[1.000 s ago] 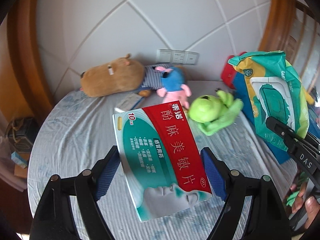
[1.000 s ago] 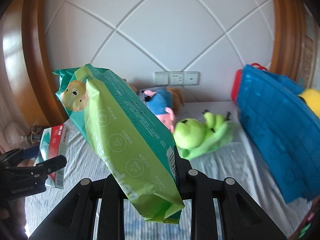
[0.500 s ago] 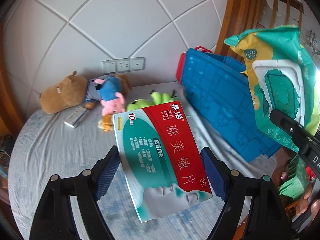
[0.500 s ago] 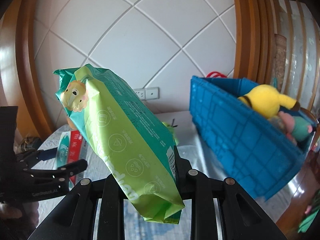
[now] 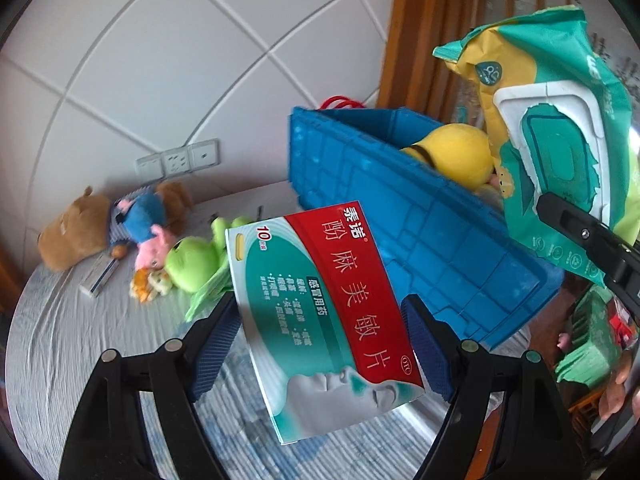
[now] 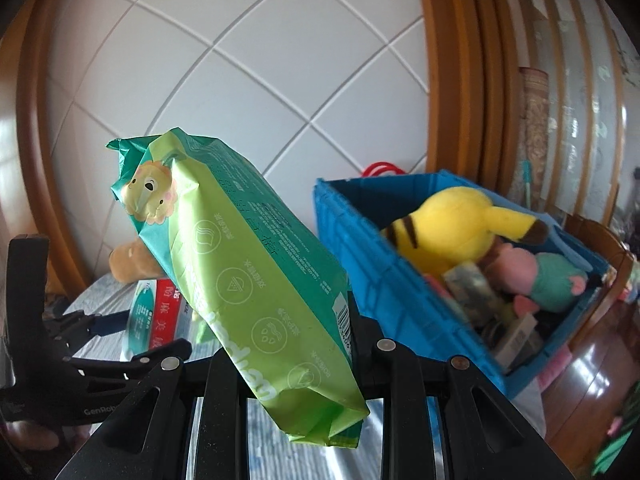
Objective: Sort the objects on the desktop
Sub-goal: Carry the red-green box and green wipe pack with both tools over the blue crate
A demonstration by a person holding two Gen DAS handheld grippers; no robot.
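Observation:
My left gripper (image 5: 320, 332) is shut on a red, teal and white medicine box (image 5: 320, 312), held above the table just left of the blue crate (image 5: 432, 232). A green pack of wet wipes (image 6: 256, 280) sits clamped in my right gripper (image 6: 280, 340), which is shut on it. In the left wrist view the wipes pack (image 5: 560, 136) hangs over the crate's right side. The medicine box (image 6: 160, 312) and left gripper (image 6: 120, 344) show at the lower left of the right wrist view. The crate (image 6: 372, 280) holds a yellow plush (image 6: 448, 224) and other items.
On the cloth-covered round table (image 5: 60, 336) lie a brown plush (image 5: 72, 232), a blue and pink plush (image 5: 144, 220), a green plush (image 5: 192, 256) and a small white box (image 5: 100, 276). A tiled wall with sockets (image 5: 176, 160) stands behind. A wooden frame (image 6: 452, 80) rises behind the crate.
Both grippers have swung right toward the blue crate with their loads. The crate's inside and the yellow plush have come into view; the plush toys have slid to the left.

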